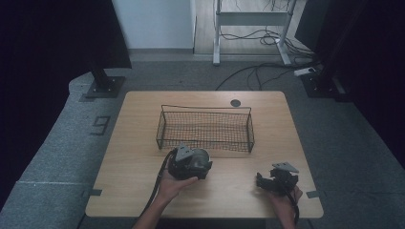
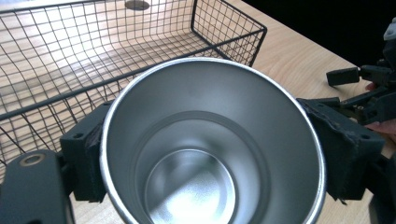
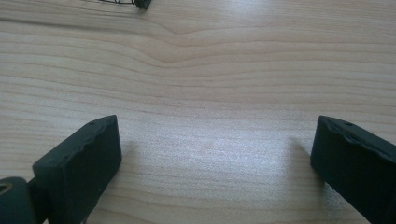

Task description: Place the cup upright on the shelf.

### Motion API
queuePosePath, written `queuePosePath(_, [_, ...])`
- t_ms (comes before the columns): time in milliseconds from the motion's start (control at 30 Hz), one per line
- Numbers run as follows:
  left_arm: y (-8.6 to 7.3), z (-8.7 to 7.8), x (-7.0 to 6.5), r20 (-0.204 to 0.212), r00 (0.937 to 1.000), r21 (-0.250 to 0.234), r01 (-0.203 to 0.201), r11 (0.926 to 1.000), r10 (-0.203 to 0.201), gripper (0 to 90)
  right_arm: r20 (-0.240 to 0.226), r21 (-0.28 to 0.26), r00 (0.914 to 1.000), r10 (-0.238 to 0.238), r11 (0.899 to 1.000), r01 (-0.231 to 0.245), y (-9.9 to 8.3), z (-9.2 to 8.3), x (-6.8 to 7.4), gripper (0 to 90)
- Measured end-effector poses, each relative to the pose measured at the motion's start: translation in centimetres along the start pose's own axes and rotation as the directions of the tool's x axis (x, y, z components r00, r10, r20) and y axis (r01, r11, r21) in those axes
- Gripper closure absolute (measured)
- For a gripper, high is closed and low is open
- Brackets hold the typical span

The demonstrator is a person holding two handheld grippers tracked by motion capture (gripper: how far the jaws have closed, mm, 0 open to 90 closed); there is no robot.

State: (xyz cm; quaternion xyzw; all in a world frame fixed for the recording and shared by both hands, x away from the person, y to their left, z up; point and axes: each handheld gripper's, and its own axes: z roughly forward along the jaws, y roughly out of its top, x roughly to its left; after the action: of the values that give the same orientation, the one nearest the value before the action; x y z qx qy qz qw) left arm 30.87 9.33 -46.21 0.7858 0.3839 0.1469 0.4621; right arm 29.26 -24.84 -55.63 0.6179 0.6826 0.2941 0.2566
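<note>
Brushed, seemingly steel cup (image 2: pixel 210 140); black wire basket (image 2: pixel 93 56); matt wood table (image 3: pixel 210 70).

one mark can be read: a dark figure like a "9" (image 1: pixel 101 125) is set on the grey floor (image 1: pixel 57 143), left of the table (image 1: pixel 133 143). no other text is legible.

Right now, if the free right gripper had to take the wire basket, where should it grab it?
Probably the top rim wire of the wire basket, on its right end wall, coming from above. The mesh walls stand upright, the top is open, and that end lies nearest the open right gripper.
</note>
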Motion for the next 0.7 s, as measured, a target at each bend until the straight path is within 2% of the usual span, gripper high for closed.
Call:
queuePosePath(200, [0.4,-0.2,0.2,-0.004,1.0000,-0.002,-0.002,1.0000,0.002,14.5,0.000,0.000,1.0000,0.000,1.000,0.000,0.0,0.0,0.0,1.7])
queuePosePath(700, [0.9,-0.4,1.2,-0.011,0.9997,-0.008,0.022,0.9997,-0.022,14.5,0.001,0.000,1.0000,0.001,1.000,-0.001,0.0,0.0,0.0,1.8])
